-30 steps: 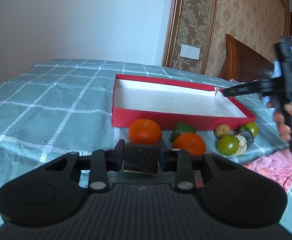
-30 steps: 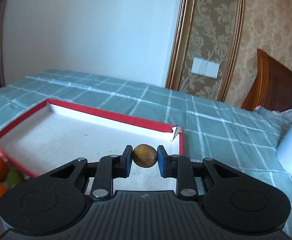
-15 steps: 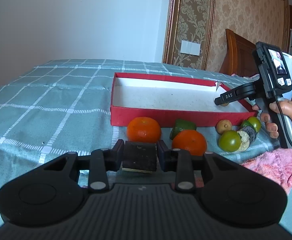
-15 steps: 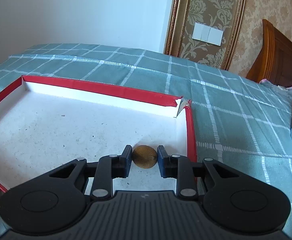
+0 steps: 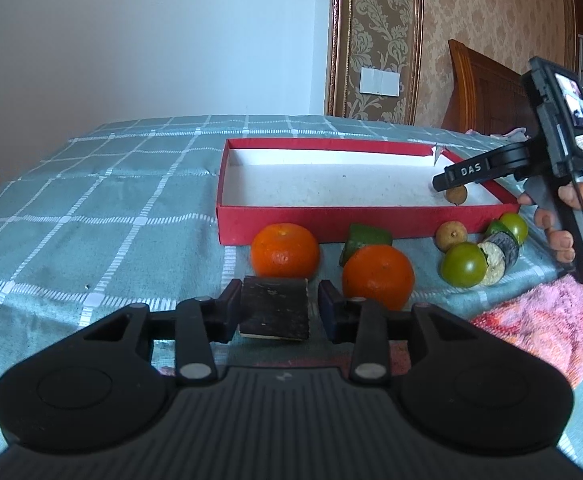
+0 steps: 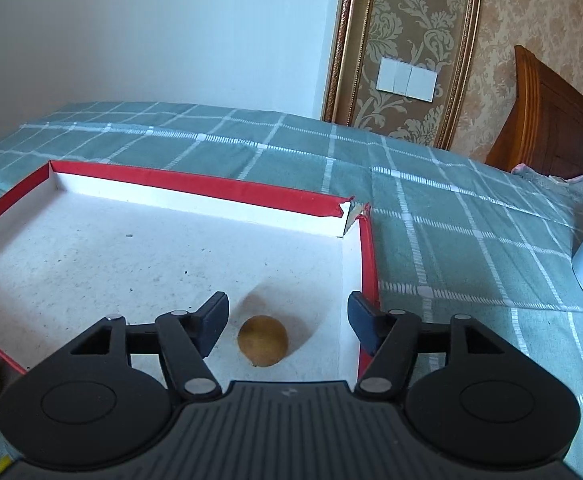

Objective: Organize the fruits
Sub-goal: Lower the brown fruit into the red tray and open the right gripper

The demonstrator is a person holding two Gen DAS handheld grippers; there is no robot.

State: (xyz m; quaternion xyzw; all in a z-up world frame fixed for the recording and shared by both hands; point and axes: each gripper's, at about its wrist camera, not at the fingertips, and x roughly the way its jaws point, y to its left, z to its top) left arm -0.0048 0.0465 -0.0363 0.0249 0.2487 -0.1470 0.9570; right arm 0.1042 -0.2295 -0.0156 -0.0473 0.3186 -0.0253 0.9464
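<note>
Right claw (image 6: 287,320) spread wide, nothing gripped. Brown fruit (image 6: 262,341) lies between its fingers, inside red box (image 6: 203,185), near torn right corner. Fruit: likely light, firm, rolls easily; grip across widest part. Near-round, no clear long axis. Left claw (image 5: 278,309) clamps dark block (image 5: 274,306), in front of box.
</note>
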